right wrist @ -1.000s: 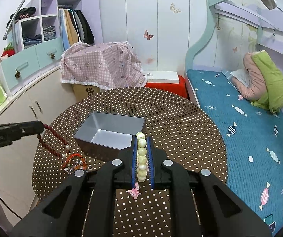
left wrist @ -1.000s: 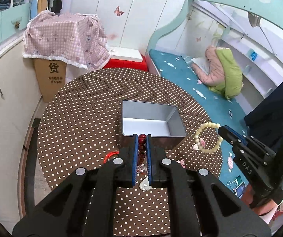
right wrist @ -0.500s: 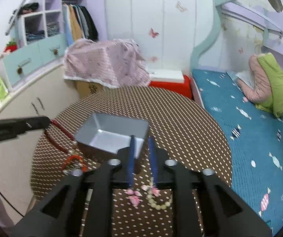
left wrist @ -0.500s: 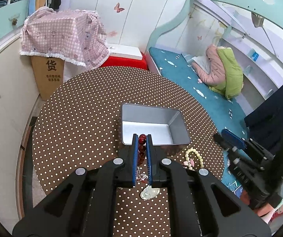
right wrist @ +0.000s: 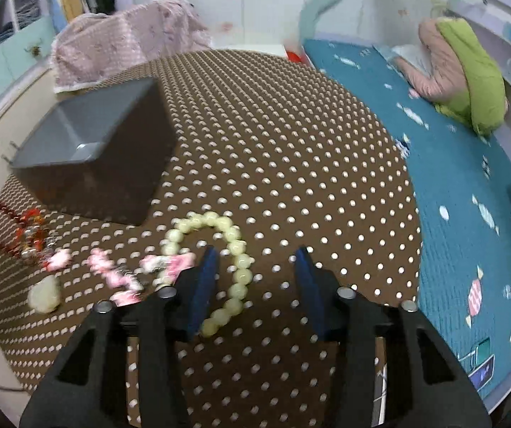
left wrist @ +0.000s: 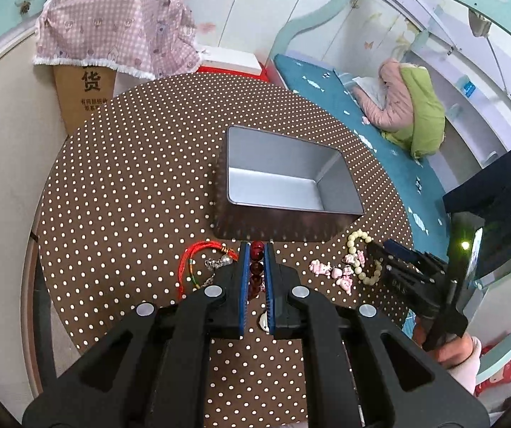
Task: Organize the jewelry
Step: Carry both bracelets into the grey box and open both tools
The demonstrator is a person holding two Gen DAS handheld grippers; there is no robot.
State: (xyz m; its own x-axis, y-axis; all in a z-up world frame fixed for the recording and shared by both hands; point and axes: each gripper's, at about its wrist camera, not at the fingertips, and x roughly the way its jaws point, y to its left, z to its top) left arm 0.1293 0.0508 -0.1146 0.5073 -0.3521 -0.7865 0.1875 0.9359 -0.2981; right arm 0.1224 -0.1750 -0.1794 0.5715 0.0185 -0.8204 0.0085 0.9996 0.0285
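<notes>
My left gripper [left wrist: 255,246] is shut on a dark red bead bracelet [left wrist: 256,254], held just in front of the silver tin box [left wrist: 337,185], low over the table. A cream bead bracelet [right wrist: 236,242] lies loose on the dotted tablecloth right of the box. My right gripper [right wrist: 257,251] hovers low over it with its jaws apart and closing. One side of the loop lies by the left finger; neither pad presses on it. In the left wrist view the same bracelet [left wrist: 353,240] lies at the right gripper's tip [left wrist: 383,253].
A red cord bracelet [left wrist: 191,260], pink charms [left wrist: 330,269] and a white pendant [right wrist: 43,294] lie on the round brown dotted table [left wrist: 130,178] in front of the box. A bed with a teal cover [right wrist: 451,164] runs along the right.
My right gripper let go of the cream bracelet, which fell onto the table, then sank towards it with spread jaws. My left gripper came down a little with the red beads.
</notes>
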